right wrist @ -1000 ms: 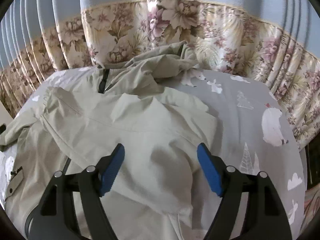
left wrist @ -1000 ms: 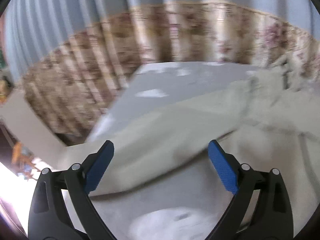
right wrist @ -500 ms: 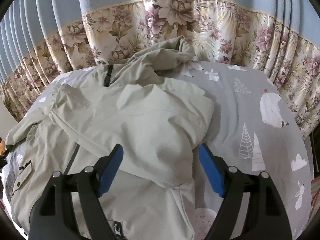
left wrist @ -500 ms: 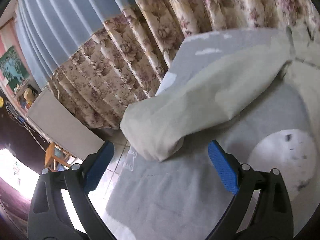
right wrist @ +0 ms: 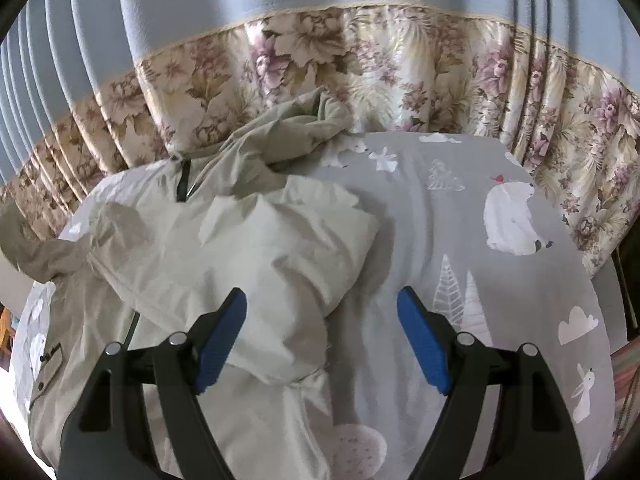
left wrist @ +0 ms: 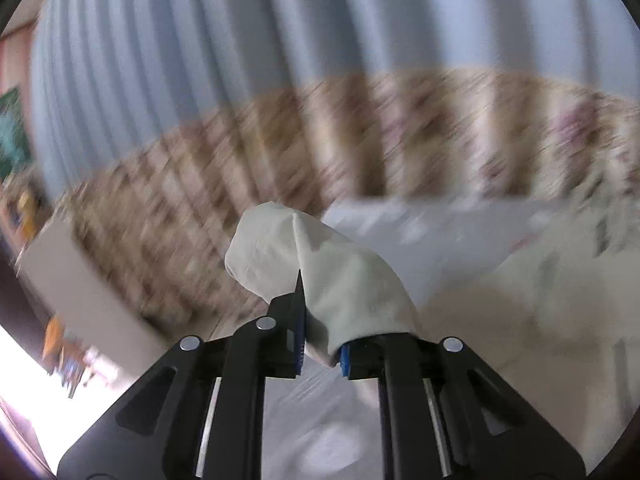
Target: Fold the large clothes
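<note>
A bed covered with a grey sheet printed with white bears, trees and clouds fills the right wrist view, and a curtain, blue above and floral below, hangs behind it. On the sheet lies the large garment of the task, a pale beige jacket, spread over the left and middle of the bed with its dark zip near the far edge and its hood or collar bunched against the curtain. One sleeve is already folded across the body and ends near the right gripper, whose blue pads stand wide apart above the cloth, gripping nothing. The other sleeve is in the left gripper: its jaws are closing, with the cuff end pinched between the blue pads and standing up beyond them. The left view is heavily blurred, so the room behind is hard to read, but the same raised sleeve shows as a lifted lobe at the left edge of the right wrist view. The step in hand seems to be folding this second sleeve inward over the body. The next move probably calls for carrying the cuff across toward the jacket's middle, laying it flat beside or over the first sleeve, and only then letting go, while the right gripper could steady the cloth so that the body does not drag along.
</note>
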Demonstrator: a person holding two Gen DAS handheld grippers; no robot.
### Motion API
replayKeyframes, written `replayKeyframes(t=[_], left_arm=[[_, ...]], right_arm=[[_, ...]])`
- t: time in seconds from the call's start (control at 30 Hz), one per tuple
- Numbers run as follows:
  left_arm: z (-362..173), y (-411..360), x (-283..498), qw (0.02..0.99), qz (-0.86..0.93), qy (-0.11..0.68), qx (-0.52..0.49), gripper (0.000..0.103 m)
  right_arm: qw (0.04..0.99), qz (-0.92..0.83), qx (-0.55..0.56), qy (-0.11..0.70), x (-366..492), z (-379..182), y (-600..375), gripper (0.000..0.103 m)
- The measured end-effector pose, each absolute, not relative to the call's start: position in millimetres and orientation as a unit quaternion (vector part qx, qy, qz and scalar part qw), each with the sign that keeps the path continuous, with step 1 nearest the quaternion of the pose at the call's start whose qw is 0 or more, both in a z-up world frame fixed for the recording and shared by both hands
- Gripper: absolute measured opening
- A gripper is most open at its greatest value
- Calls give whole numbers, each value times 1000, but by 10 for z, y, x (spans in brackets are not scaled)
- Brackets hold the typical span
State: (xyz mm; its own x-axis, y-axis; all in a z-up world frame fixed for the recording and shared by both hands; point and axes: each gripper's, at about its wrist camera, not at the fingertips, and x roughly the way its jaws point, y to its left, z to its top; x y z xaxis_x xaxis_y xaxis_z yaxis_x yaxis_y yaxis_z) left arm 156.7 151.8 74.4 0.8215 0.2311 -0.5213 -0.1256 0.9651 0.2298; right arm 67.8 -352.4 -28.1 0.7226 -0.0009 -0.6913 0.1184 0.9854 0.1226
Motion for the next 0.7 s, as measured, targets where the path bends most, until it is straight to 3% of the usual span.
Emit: replayKeyframes(t=[0.1, 0.23, 0.27, 0.3, 0.33, 0.4, 0.47, 0.5, 0.7], left_arm=[[965, 588, 1745, 961, 1, 260, 99, 11], [839, -648, 1785, 950, -131, 262, 103, 15], [718, -910, 1778, 944, -158, 271, 104, 20], [586, -1119, 1783, 935, -180, 285, 107, 37], [324, -1423, 1775, 918, -208, 314, 121, 63], [-38, -1777, 1694, 900, -217, 340, 166, 79], [-267, -1925, 1533, 895, -216, 333, 202, 82], [-321, -1921, 1438, 895, -218, 332, 201, 92], [-98, -1315, 1137, 909, -202, 343, 126, 98]], right_arm=[[925, -36, 86, 368, 687, -261, -3615, 78], [924, -45, 94, 367, 676, -265, -3757, 78], [923, -49, 97, 369, 668, -275, -3797, 78], [922, -52, 101, 370, 663, -284, -3841, 78], [921, -53, 103, 371, 656, -292, -3861, 78], [920, -55, 103, 374, 639, -302, -3905, 78], [921, -57, 102, 372, 588, -297, -3941, 78], [921, -58, 103, 372, 569, -307, -3959, 79], [918, -56, 113, 376, 584, -391, -3913, 79]])
